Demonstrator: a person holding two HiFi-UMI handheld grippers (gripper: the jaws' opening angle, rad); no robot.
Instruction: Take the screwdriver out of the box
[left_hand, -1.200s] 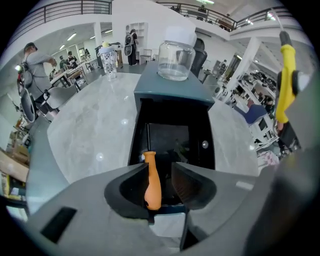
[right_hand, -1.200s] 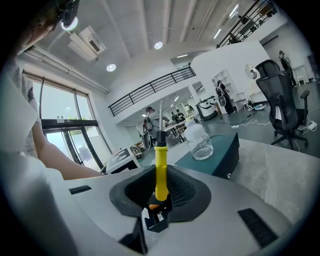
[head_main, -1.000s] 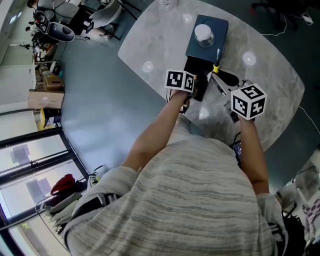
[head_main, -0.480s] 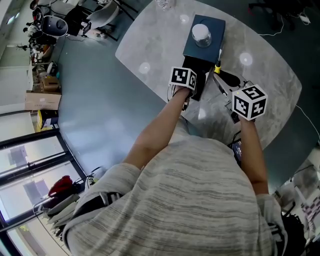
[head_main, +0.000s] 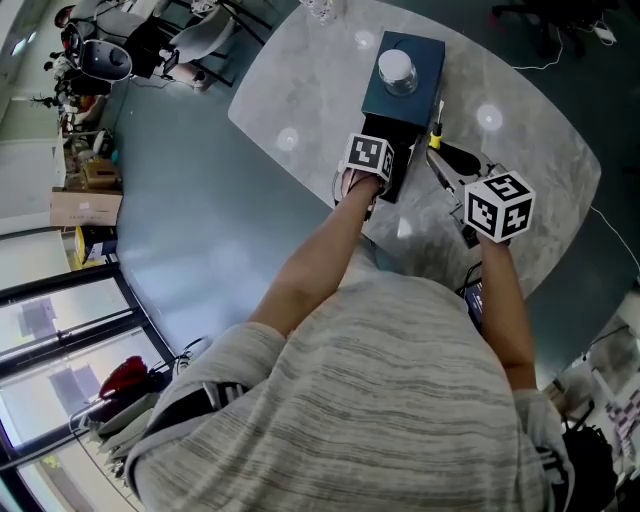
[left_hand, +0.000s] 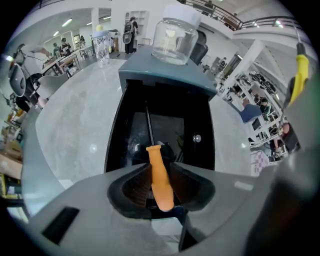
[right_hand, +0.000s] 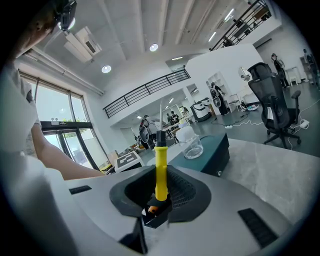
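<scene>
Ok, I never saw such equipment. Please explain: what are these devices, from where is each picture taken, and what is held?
There is no robot: a person holds a two-jaw gripper in each hand. The head view looks down from the person's head; each gripper view looks along one gripper's jaws. On the marble table stands a dark box with a glass jar on top and its black drawer open. The left gripper points into the drawer; its jaws are closing around an orange screwdriver, not pressing yet. The right gripper holds a yellow screwdriver.
</scene>
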